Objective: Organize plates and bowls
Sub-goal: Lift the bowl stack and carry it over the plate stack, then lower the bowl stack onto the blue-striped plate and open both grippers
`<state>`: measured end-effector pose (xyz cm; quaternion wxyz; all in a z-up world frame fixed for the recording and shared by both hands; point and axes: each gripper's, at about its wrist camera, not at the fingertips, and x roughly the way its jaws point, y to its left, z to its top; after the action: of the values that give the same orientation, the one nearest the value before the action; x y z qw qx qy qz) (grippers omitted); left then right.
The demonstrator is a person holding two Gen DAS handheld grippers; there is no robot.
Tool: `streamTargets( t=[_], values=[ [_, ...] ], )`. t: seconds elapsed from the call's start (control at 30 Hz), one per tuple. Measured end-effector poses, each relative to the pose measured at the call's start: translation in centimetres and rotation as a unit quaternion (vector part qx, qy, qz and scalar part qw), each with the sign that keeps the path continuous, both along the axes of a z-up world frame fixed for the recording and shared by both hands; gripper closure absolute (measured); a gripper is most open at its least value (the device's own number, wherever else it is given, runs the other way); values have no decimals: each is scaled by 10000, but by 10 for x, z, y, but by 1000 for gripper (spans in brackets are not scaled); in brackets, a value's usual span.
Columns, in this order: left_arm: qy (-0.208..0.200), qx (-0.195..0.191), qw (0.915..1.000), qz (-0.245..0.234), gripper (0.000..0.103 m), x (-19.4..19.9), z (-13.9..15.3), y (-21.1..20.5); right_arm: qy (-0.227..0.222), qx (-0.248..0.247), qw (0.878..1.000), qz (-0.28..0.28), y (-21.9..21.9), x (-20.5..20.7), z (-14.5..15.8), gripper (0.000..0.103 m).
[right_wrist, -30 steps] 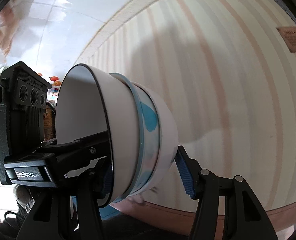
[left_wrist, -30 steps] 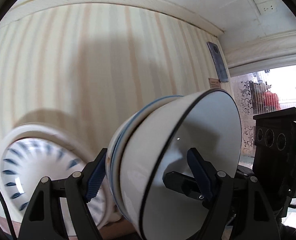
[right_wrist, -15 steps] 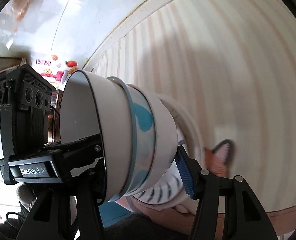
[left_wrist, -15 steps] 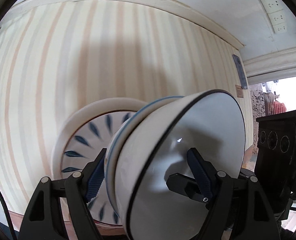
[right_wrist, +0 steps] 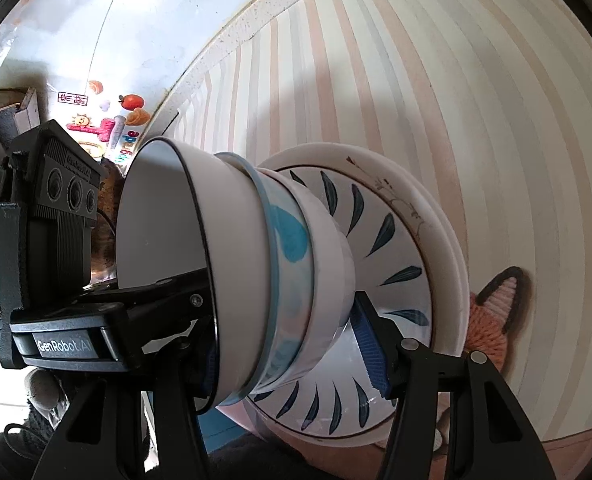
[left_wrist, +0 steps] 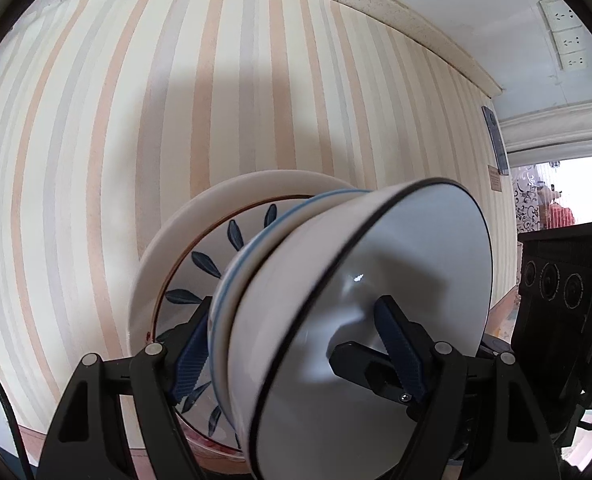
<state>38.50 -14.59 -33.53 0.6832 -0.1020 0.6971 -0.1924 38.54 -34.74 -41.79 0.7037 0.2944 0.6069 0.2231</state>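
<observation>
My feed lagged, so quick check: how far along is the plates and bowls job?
Done: the bowls are nested into one bowl stack, and the leaf-pattern plate lies on a larger white plate. In hand: both the left tongs and right tongs clamp the bowl stack, held just over the plates. Left: lower it onto the leaf-pattern plate and release.

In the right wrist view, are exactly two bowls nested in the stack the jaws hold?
No, three show: a black-rimmed white bowl, a blue-patterned bowl and a plain white bowl nested together.
</observation>
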Motion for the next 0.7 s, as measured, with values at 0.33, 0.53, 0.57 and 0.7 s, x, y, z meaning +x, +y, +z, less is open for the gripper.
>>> streamTargets(
  t=[0.33,0.53,0.57,0.7],
  values=[
    [38,-26,9999,-147,26,-1,-4,1,40,-53,10000,36,10,1,-2,44],
    [-115,198,9996,-176,27,0,2,-5,116,-125,9998,36,17,3,-1,44],
    [-233,301,9990,-226,27,-2,7,-6,119,-152,9998,39,17,3,-1,44],
    [-560,693,9955,-333,27,-6,23,-8,84,-316,9995,35,18,1,7,44]
  ],
)
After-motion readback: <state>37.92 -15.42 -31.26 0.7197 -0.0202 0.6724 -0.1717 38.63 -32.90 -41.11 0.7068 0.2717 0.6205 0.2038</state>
